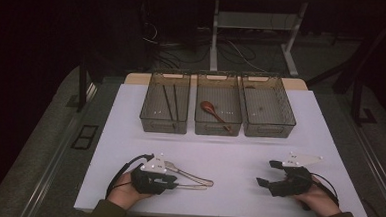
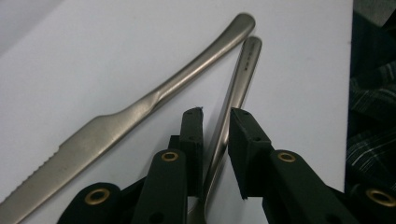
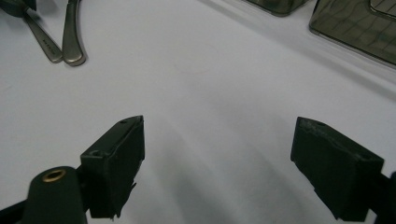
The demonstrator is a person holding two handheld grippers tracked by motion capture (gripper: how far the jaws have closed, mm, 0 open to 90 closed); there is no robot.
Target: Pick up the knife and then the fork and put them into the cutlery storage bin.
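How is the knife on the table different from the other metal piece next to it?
The knife shows a broad blade with small teeth along one edge; the other piece shows a slim, straight handle, its head hidden. The knife lies free beside the left gripper, while the other piece runs between its jaws. Both are matte grey metal, their handle ends close together on the white table.
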